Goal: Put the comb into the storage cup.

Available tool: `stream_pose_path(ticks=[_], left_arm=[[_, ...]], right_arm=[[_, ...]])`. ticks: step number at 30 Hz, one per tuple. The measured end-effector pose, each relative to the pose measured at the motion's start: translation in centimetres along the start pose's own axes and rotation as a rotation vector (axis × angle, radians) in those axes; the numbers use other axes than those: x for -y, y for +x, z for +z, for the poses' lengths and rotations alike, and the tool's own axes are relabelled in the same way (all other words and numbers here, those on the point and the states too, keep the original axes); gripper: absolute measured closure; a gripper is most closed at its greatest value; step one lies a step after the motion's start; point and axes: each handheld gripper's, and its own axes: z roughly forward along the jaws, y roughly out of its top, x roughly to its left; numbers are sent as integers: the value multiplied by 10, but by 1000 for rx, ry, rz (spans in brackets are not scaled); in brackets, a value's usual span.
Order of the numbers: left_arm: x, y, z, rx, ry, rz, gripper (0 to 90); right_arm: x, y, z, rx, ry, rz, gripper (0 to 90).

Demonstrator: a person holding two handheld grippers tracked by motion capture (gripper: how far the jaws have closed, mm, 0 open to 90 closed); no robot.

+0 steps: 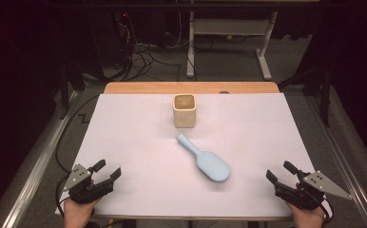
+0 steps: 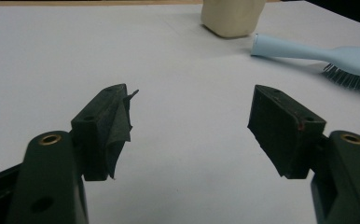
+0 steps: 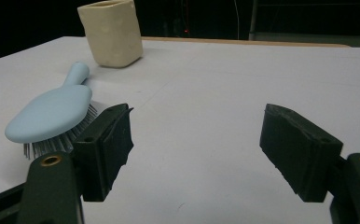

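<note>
Bright sheet, dark surroundings, soft focus

- My table [image 1: 124, 142] is covered by a white sheet, with a strip of bare wood [image 1: 191, 87] showing along its far edge.
- Beyond it I see a grey floor [image 1: 229, 61], where black cables [image 1: 143, 57] lie tangled.
- A white-legged table frame [image 1: 229, 28] stands further back.
- The room around me is dark; light falls on the tabletop alone.
</note>
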Motion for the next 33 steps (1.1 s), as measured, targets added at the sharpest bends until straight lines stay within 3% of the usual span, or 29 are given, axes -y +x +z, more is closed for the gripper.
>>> stream_pose_path(ticks=[33], left_arm=[[0, -1, 3, 9, 10, 4, 307]], right_arm=[[-3, -1, 5, 5, -10, 16, 267]])
